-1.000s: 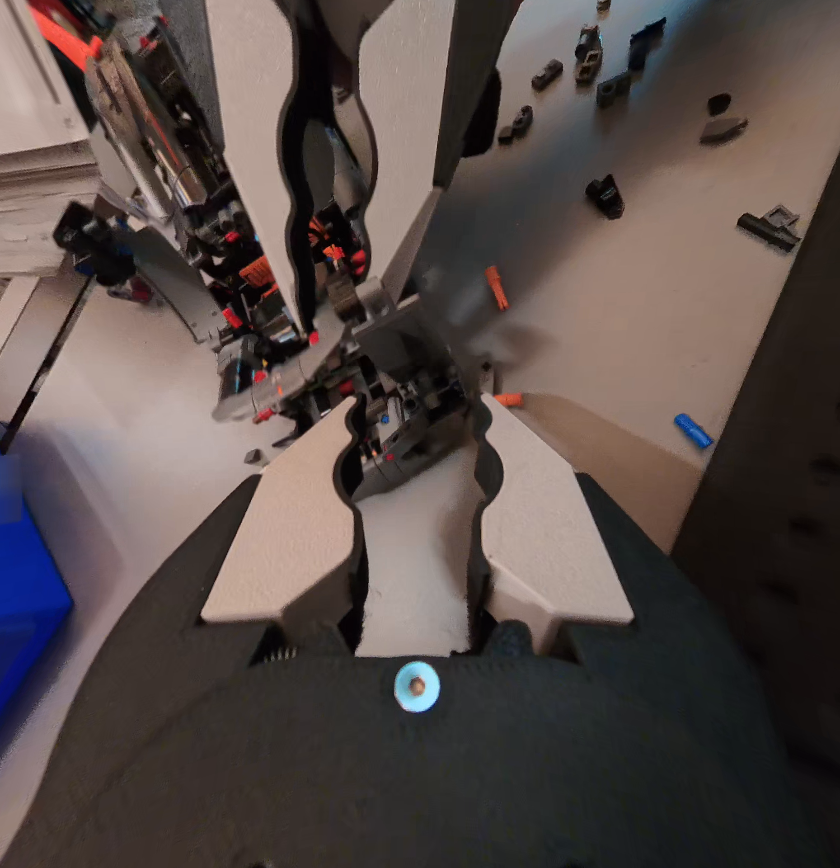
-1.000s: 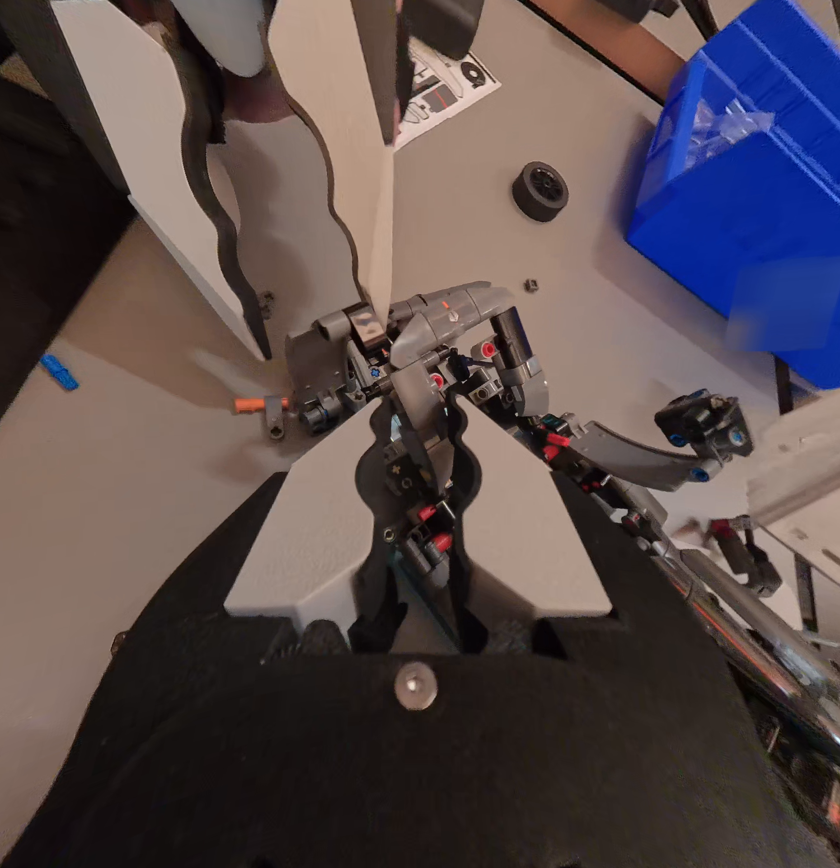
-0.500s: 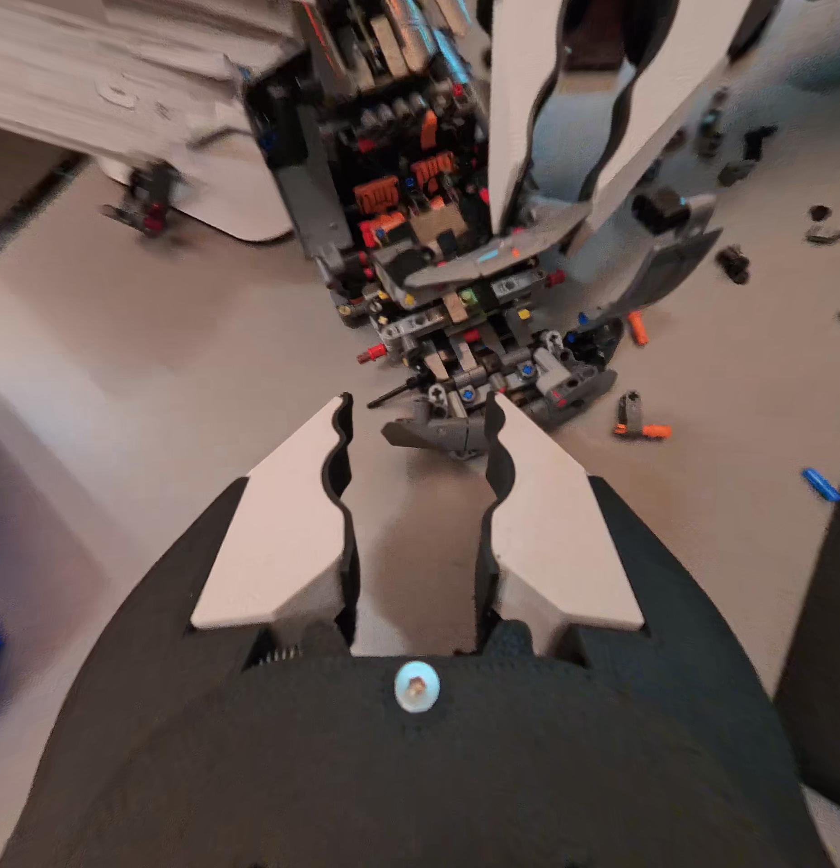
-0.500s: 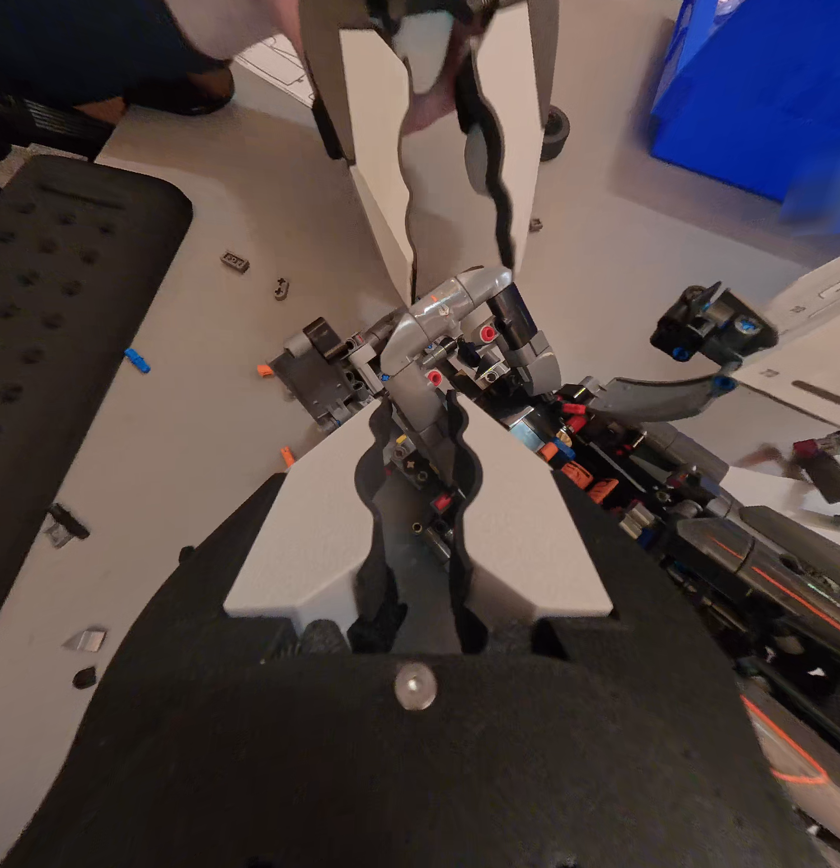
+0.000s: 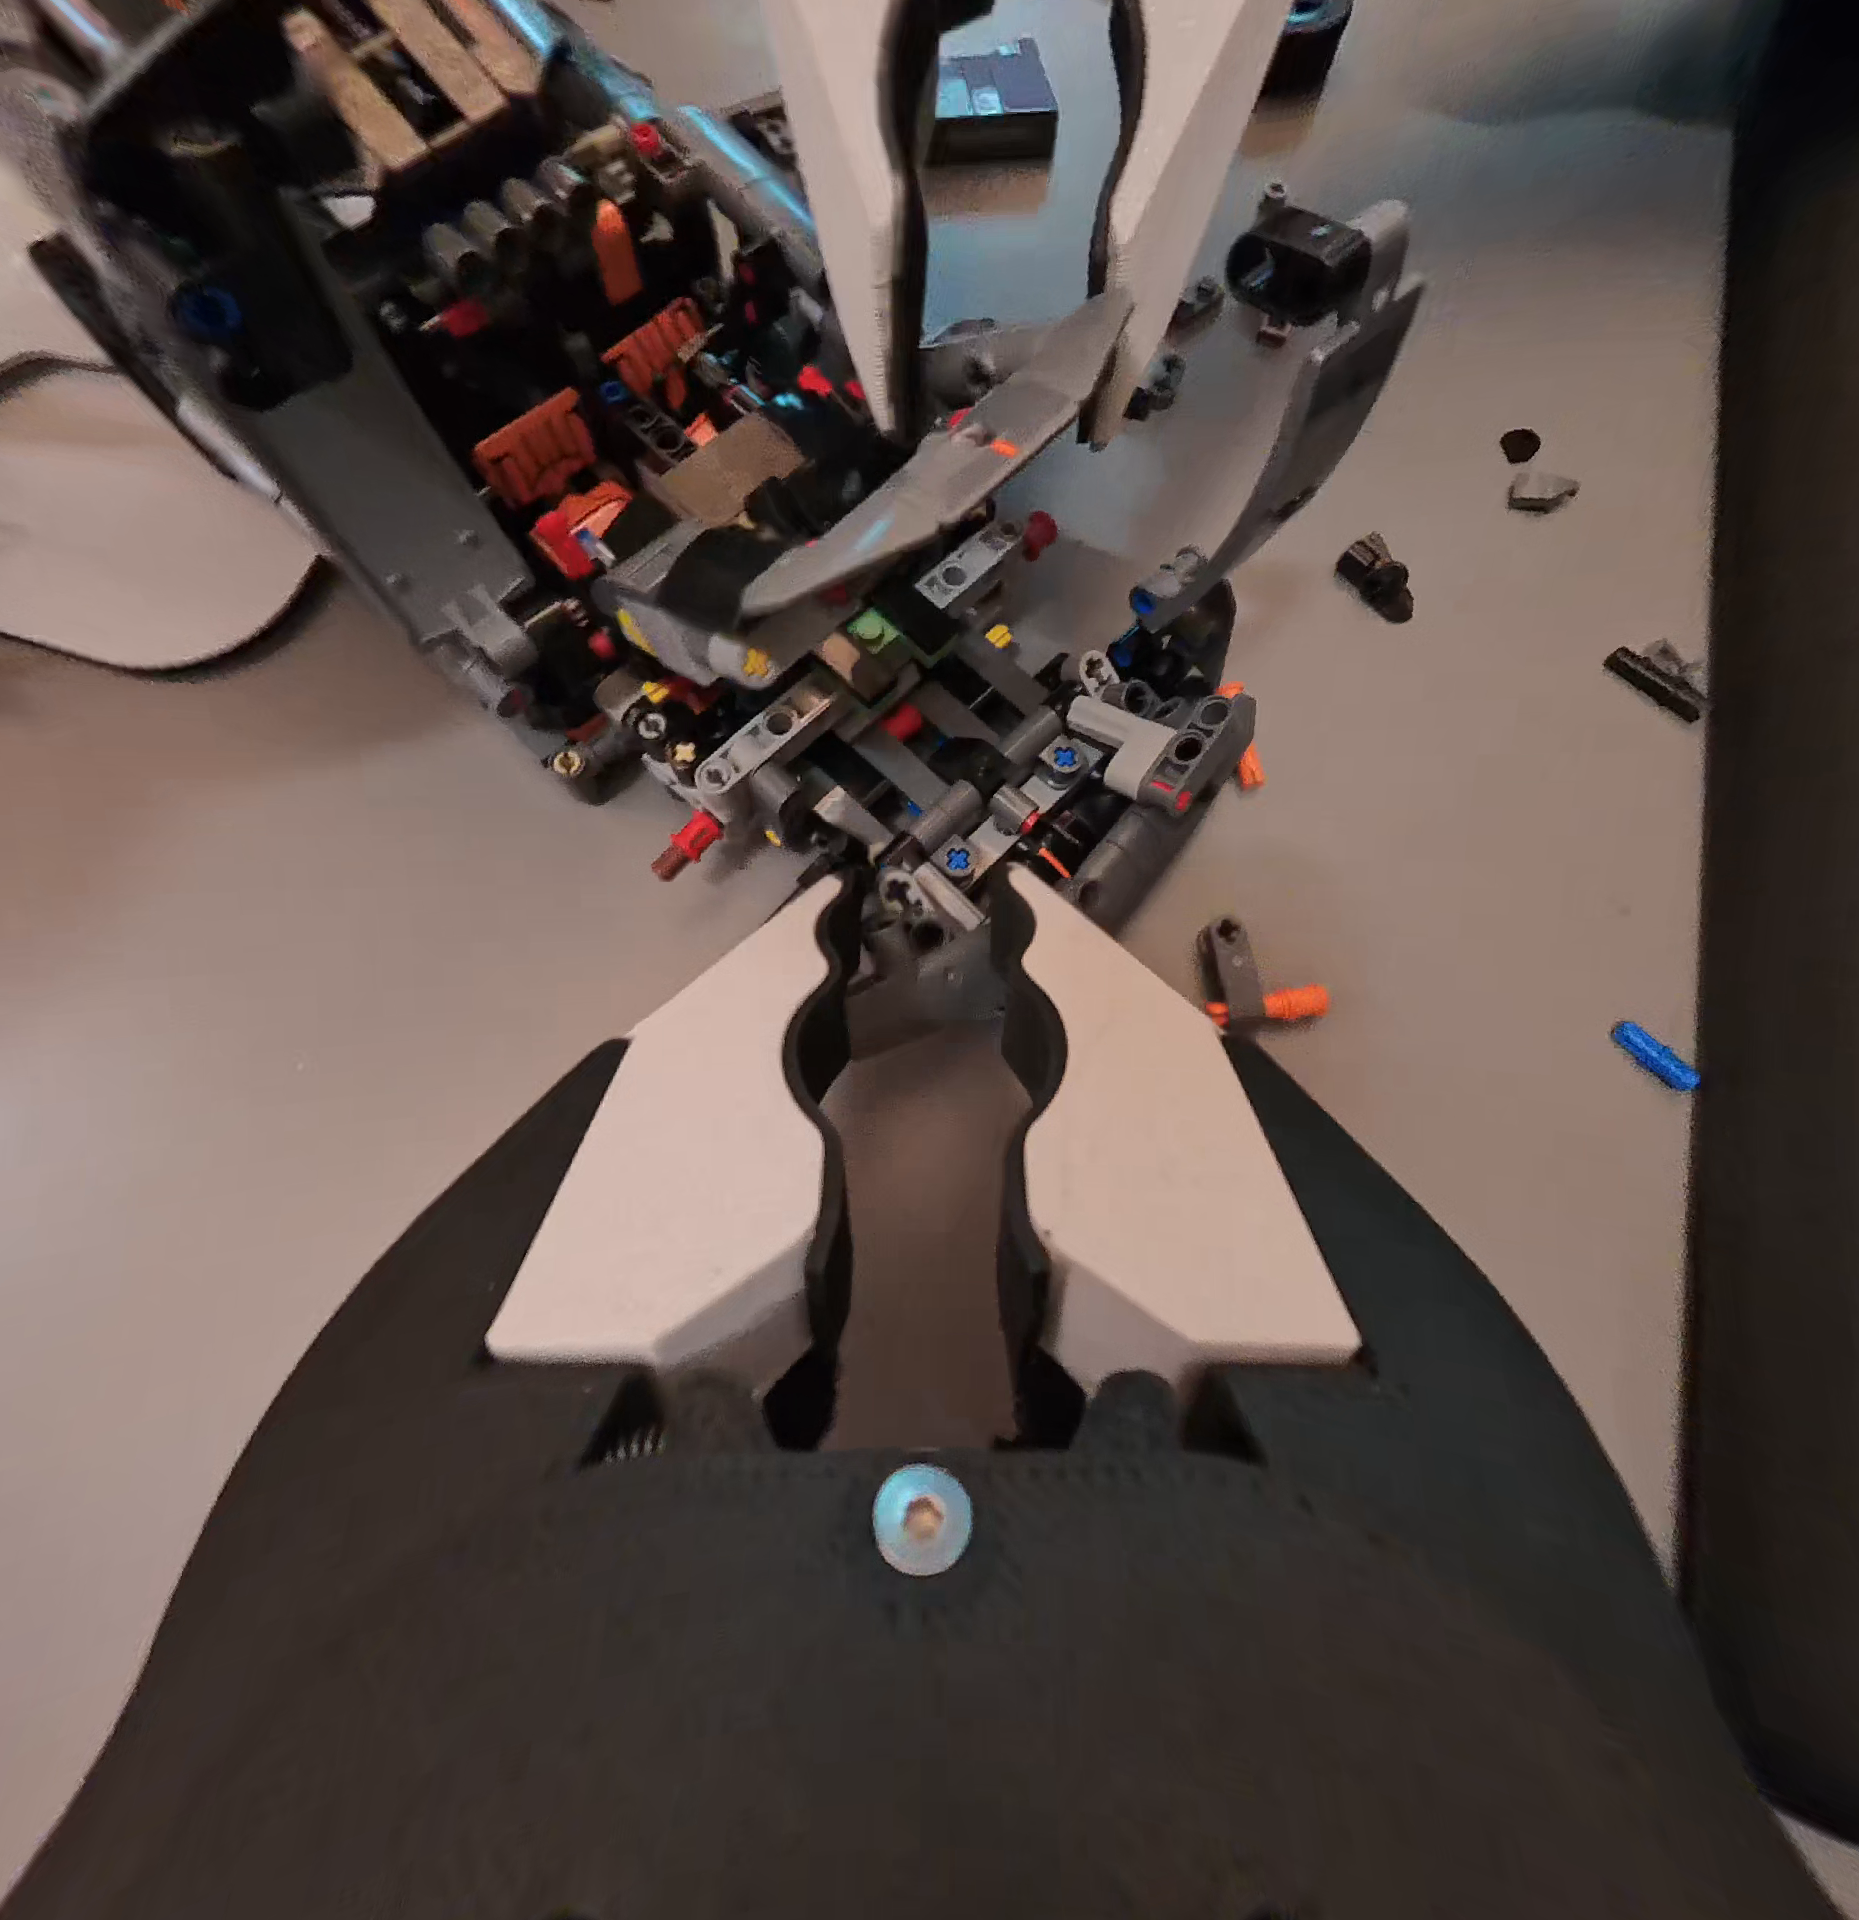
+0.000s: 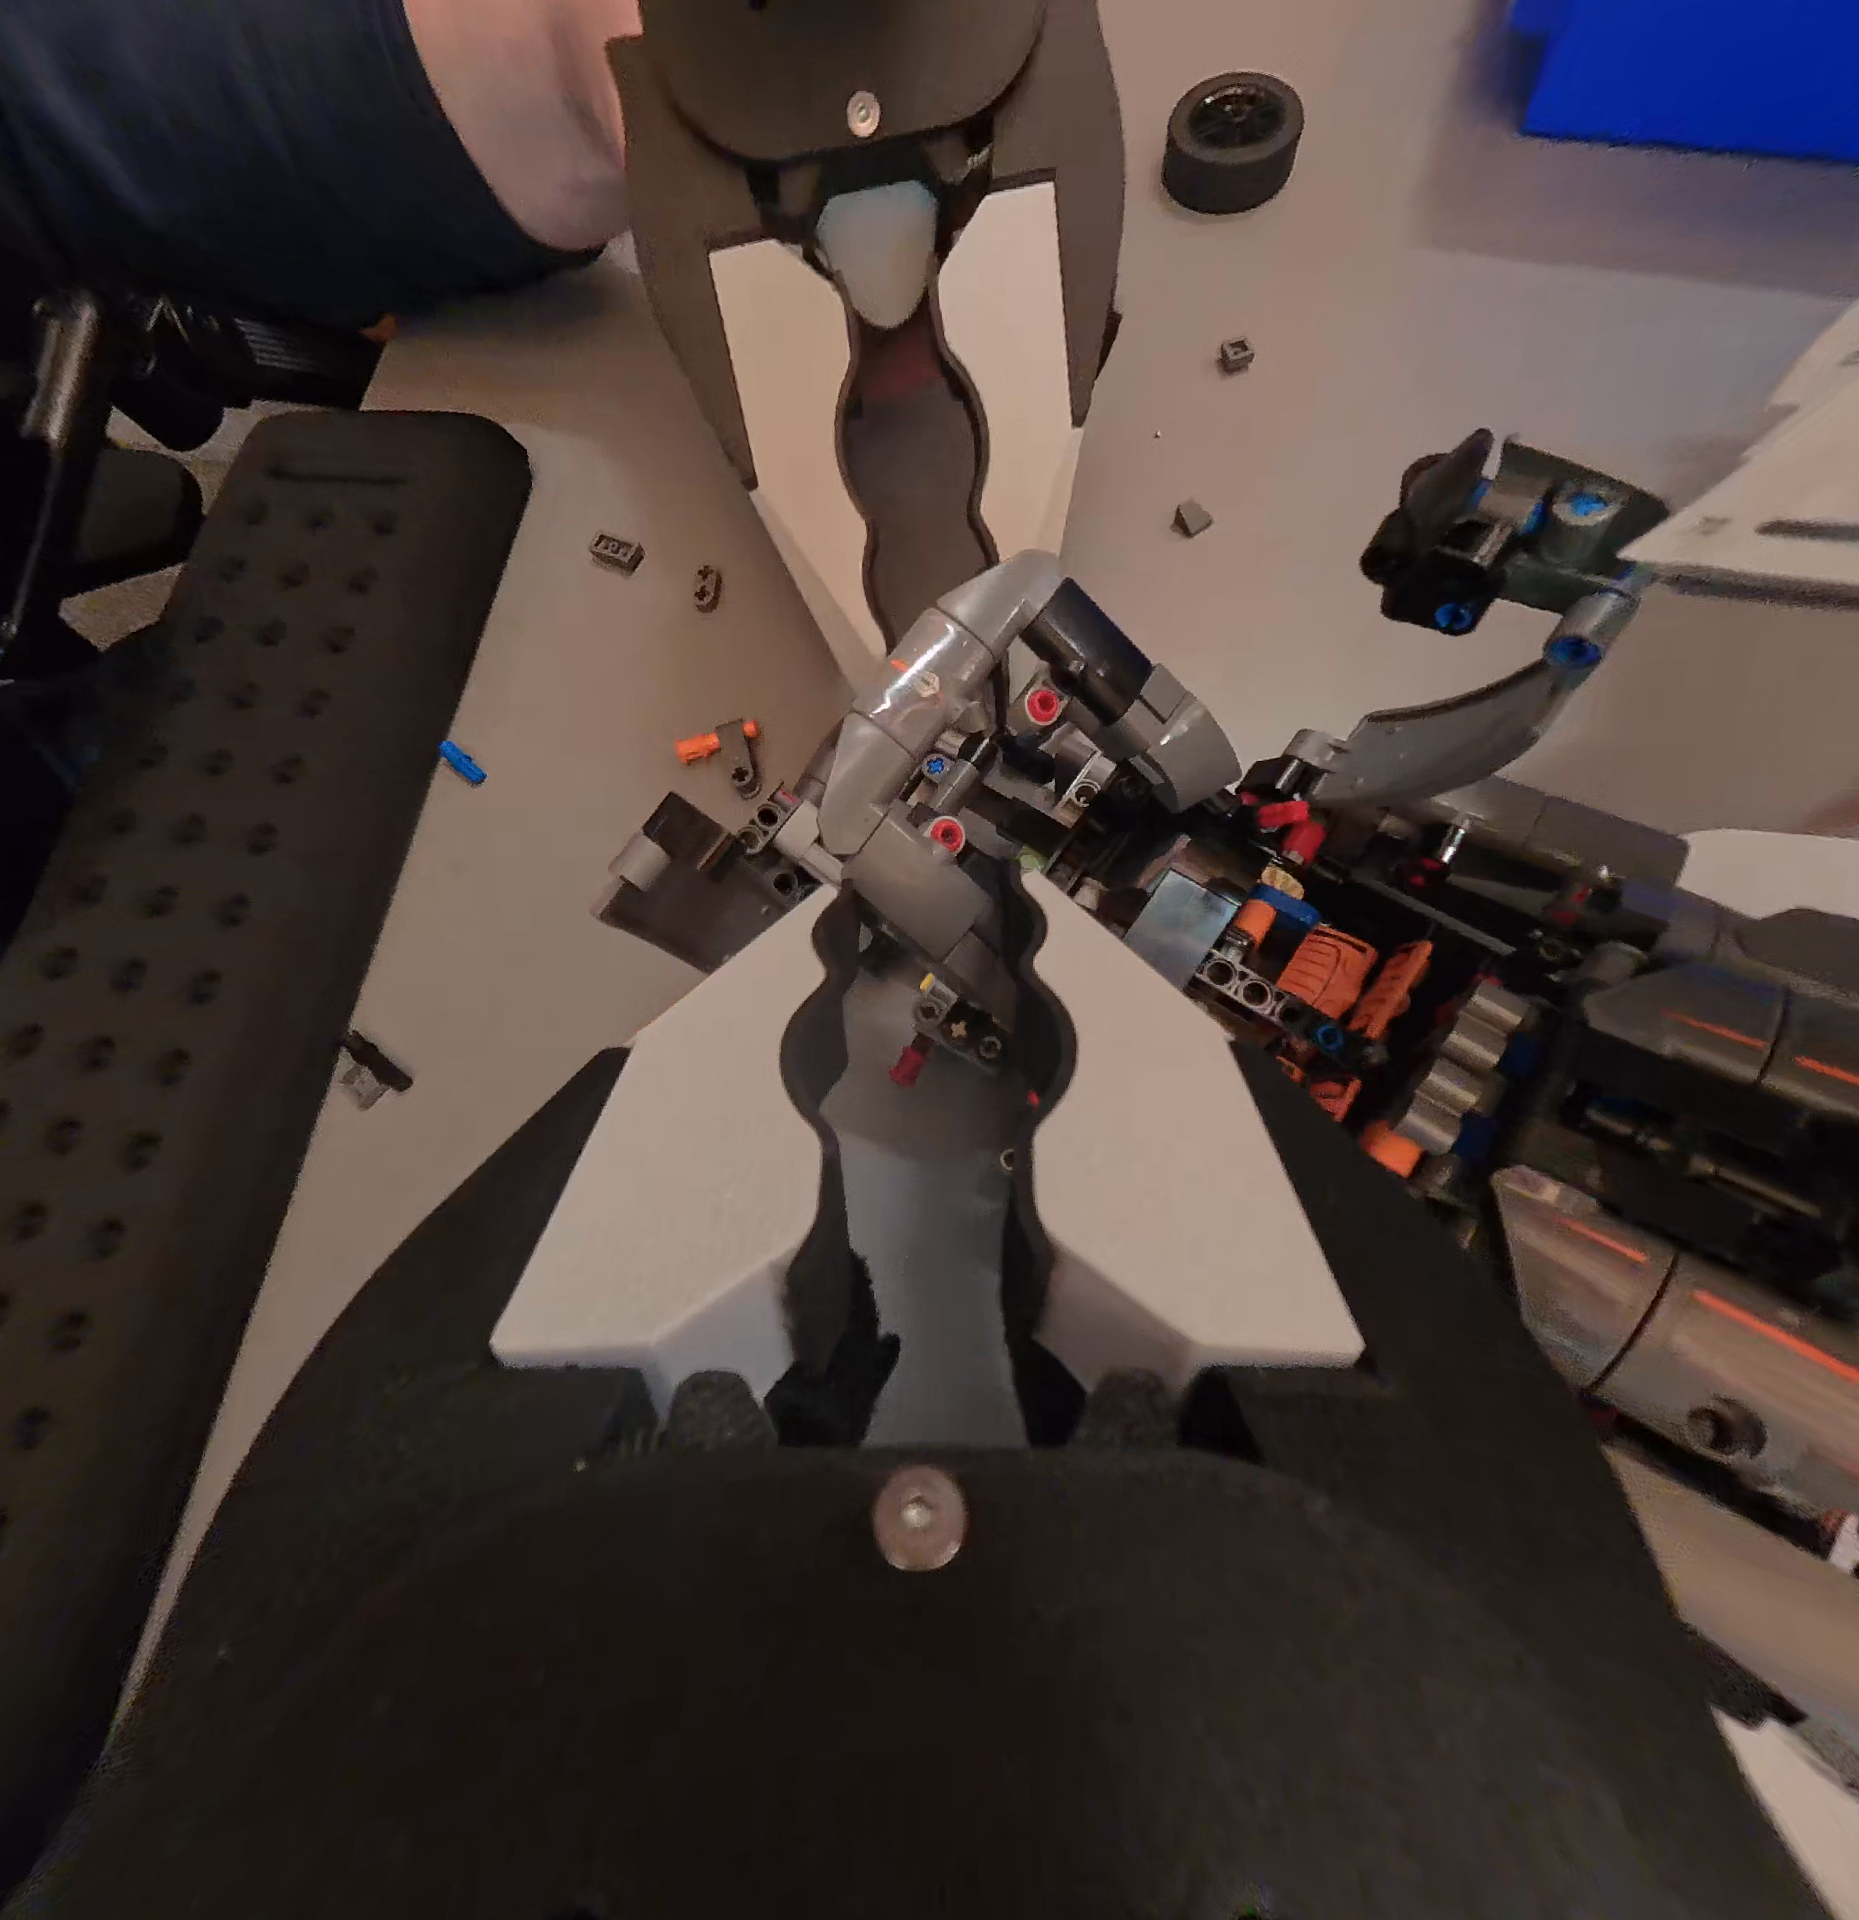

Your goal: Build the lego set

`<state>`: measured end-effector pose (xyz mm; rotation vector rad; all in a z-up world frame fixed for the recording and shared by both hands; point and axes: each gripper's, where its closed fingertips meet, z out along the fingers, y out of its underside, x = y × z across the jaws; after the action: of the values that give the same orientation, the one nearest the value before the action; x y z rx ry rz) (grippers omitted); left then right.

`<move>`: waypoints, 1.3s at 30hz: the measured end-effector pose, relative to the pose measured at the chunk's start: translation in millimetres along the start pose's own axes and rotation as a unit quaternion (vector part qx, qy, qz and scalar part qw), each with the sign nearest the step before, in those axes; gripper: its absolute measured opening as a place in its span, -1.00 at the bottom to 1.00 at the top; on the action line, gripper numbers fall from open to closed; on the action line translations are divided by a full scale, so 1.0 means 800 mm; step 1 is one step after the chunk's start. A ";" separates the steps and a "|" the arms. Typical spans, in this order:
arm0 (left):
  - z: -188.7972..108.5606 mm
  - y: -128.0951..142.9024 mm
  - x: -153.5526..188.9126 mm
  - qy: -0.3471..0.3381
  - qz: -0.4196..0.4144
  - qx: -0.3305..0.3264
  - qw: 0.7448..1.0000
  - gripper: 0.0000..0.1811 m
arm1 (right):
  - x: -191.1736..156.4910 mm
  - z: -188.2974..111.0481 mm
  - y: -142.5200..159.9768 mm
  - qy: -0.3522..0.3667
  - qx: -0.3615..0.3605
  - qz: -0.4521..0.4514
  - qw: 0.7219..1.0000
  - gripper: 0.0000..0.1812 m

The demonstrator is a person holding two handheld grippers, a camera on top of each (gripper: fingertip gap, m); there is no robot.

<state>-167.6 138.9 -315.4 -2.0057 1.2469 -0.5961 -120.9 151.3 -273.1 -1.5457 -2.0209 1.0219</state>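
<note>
right tongs (image 6: 930,914): clamping grey panel of lego model (image 6: 904,790)
left tongs (image 6: 930,613): facing, touching model's top
bench (image 6: 551,914): carrying loose pieces

Both grippers — left gripper (image 5: 925,904), right gripper (image 6: 930,899) — have black textured bodies, pale wavy-edged fingers, one silver screw; a dark sleeve (image 6: 208,145) shows.

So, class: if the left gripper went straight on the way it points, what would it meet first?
The left gripper already has the grey end of the lego model between its fingers, so it would press into that; depth beyond is unclear.
</note>
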 end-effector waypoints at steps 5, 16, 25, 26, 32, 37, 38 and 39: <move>0.007 -0.005 0.010 0.011 0.005 -0.001 1.000 -0.77 | 0.002 -0.011 0.005 0.028 0.022 0.022 0.999 -0.71; 0.030 -0.027 0.031 0.008 0.039 0.011 0.999 -0.81 | 0.010 -0.043 0.023 0.063 0.082 0.097 0.990 -0.73; 0.012 -0.031 -0.007 -0.015 0.022 0.024 0.999 -0.71 | 0.010 -0.059 0.029 0.063 0.124 0.127 0.982 -0.77; 0.010 -0.028 -0.010 -0.004 0.017 0.022 1.000 -0.71 | 0.010 -0.057 0.031 0.066 0.118 0.125 0.983 -0.77; 0.026 -0.001 -0.022 0.023 0.058 -0.047 0.997 -0.79 | 0.017 -0.060 0.038 0.079 0.118 0.118 0.983 -0.77; 0.037 -0.001 -0.026 0.021 0.078 -0.052 0.995 -0.96 | 0.019 -0.061 0.040 0.080 0.124 0.115 0.982 -0.78; 0.037 -0.001 -0.025 0.021 0.080 -0.050 0.995 -0.96 | 0.020 -0.061 0.040 0.080 0.125 0.112 0.982 -0.78; 0.036 -0.001 -0.023 0.025 0.082 -0.048 0.995 -0.98 | 0.021 -0.061 0.041 0.082 0.126 0.112 0.982 -0.79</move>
<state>-154.9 164.6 -334.2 -1.9524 1.4790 -0.5179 -70.9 185.9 -267.2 -1.6818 -1.5675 1.1431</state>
